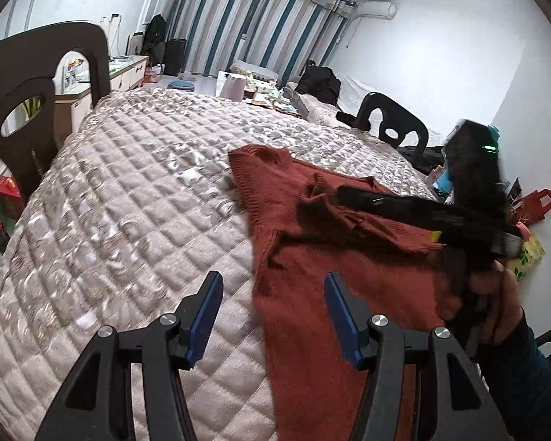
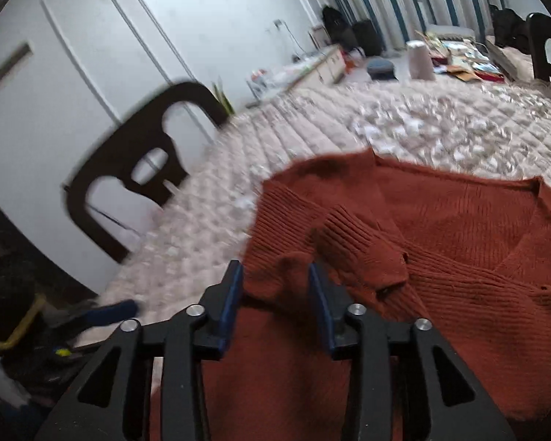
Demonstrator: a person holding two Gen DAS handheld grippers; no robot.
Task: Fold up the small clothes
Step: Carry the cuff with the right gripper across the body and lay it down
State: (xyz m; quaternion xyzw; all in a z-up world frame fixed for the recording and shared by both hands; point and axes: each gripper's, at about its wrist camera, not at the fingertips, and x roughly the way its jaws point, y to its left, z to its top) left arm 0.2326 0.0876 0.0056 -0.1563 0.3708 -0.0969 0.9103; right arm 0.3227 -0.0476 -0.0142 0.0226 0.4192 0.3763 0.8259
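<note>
Right claw [image 2: 275, 294] — jaws spread, a raised fold of the rust knit sweater [image 2: 440, 250] between the pads, not pinched. Left claw [image 1: 273, 316] — spread, empty, the sweater's edge just ahead. Sweater lies on the quilted bed [image 1: 128, 202]: one sleeve folded across the body, the rest unfolded — early stage.

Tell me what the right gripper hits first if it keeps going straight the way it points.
Most likely the rust-red sweater: the right gripper, jaws apart, has a bunched ribbed fold of it directly ahead between the fingers. Depth is unclear, so contact may already be close.
</note>
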